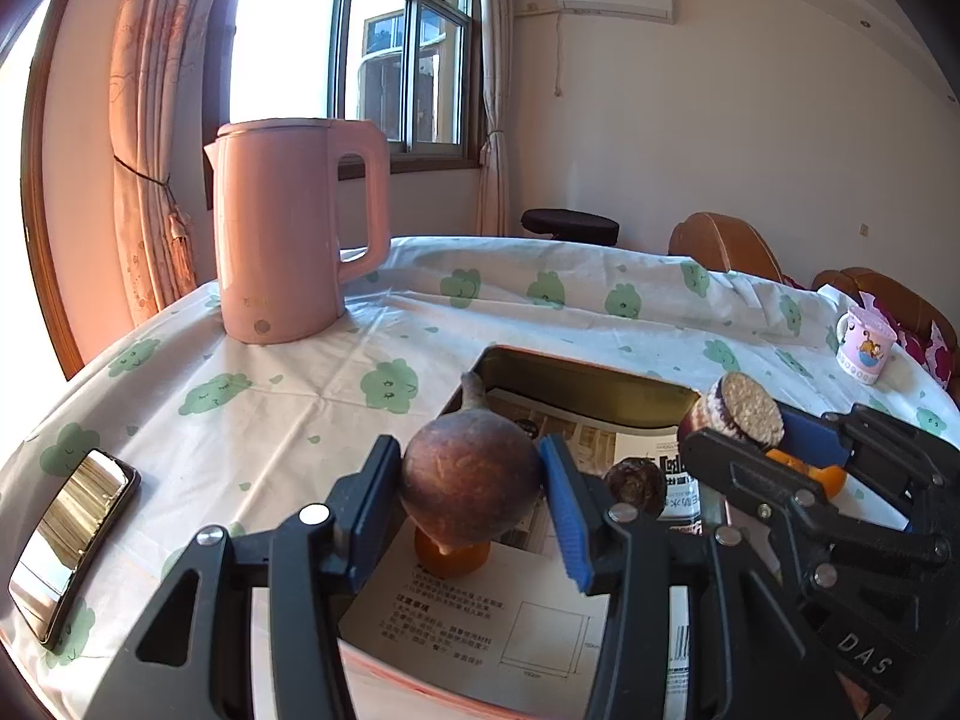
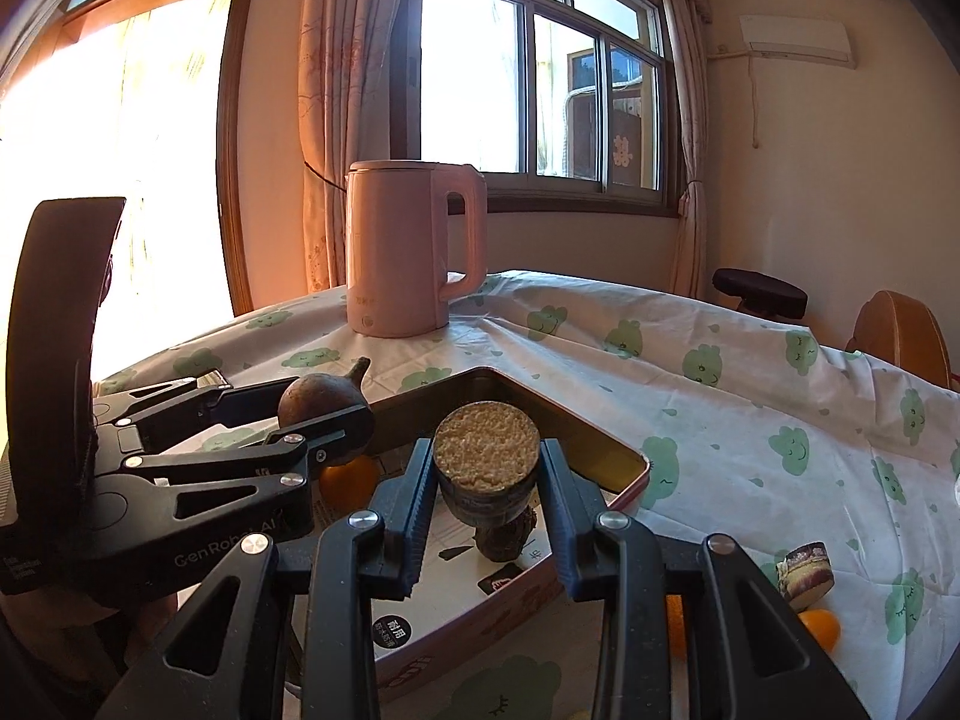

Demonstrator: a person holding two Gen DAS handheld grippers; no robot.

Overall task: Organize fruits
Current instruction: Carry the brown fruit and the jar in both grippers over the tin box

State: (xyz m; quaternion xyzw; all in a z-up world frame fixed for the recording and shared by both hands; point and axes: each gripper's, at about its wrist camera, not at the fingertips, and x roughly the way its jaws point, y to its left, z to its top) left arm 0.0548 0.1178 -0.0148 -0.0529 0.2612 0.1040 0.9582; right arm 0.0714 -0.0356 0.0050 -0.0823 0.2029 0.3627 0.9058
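Observation:
My left gripper (image 1: 471, 480) is shut on a round brown fruit with a stem (image 1: 471, 474) and holds it above the metal tin (image 1: 576, 384). It also shows in the right wrist view (image 2: 324, 399). My right gripper (image 2: 486, 480) is shut on a cut purple-skinned piece with a grainy flat face (image 2: 486, 450), over the tin (image 2: 606, 450); that piece shows in the left wrist view (image 1: 741, 411). In the tin lie an orange fruit (image 1: 450, 558) (image 2: 348, 480) and a small dark round fruit (image 1: 636, 480) (image 2: 504, 540) on printed paper.
A pink kettle (image 1: 288, 234) stands at the table's far left. A shiny phone-like slab (image 1: 72, 534) lies at the left edge. A pink mug (image 1: 864, 348) stands far right. A cut piece (image 2: 804, 570) and orange fruits (image 2: 822, 627) lie on the cloth right of the tin.

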